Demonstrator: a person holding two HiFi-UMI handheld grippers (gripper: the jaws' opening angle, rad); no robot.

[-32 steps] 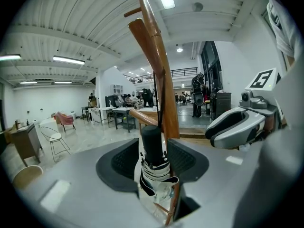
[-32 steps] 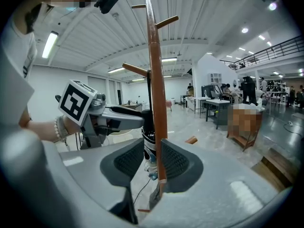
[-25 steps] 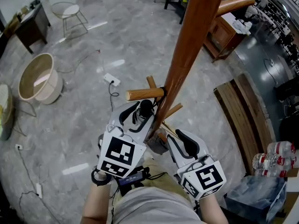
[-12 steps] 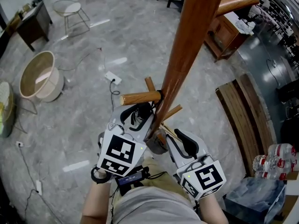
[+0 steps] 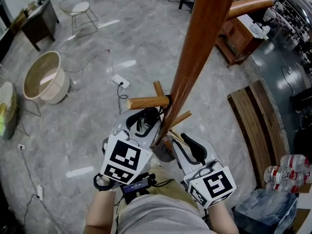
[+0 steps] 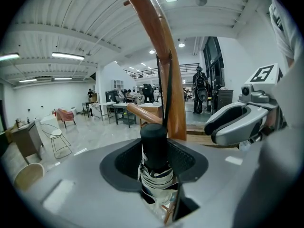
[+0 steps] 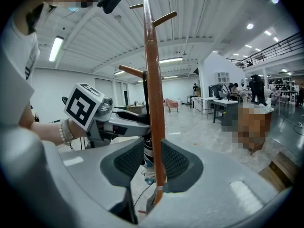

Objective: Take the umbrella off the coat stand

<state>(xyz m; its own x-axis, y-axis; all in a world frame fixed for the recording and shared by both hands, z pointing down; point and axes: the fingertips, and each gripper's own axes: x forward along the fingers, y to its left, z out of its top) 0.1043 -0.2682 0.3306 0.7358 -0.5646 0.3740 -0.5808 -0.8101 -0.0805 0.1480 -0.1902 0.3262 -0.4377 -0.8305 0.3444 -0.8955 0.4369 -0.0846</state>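
Observation:
A folded umbrella [image 6: 155, 167] with a black handle [image 6: 154, 144] hangs upright by a thin black strap against the coat stand's brown pole [image 5: 195, 57]. It sits just below a wooden peg [image 5: 146, 102]. My left gripper [image 6: 154, 151] is shut on the umbrella, one pad on each side of it. In the head view the left gripper [image 5: 144, 116] sits left of the pole. My right gripper [image 7: 154, 163] is shut on the pole [image 7: 154, 103] lower down and shows in the head view [image 5: 171, 143] to the pole's right. Each gripper appears in the other's view.
A round basket [image 5: 44, 79], a wire chair [image 5: 78, 9] and a dark table [image 5: 36, 26] stand at the far left. A power strip [image 5: 121, 82] with cables lies on the grey floor. A wooden bench [image 5: 258, 121], water bottles [image 5: 292, 167] and a wooden cabinet [image 5: 239, 33] are at the right.
The left jaws have drawn in round the umbrella's handle. Both hands have stayed where they were, and the head camera has shifted slightly.

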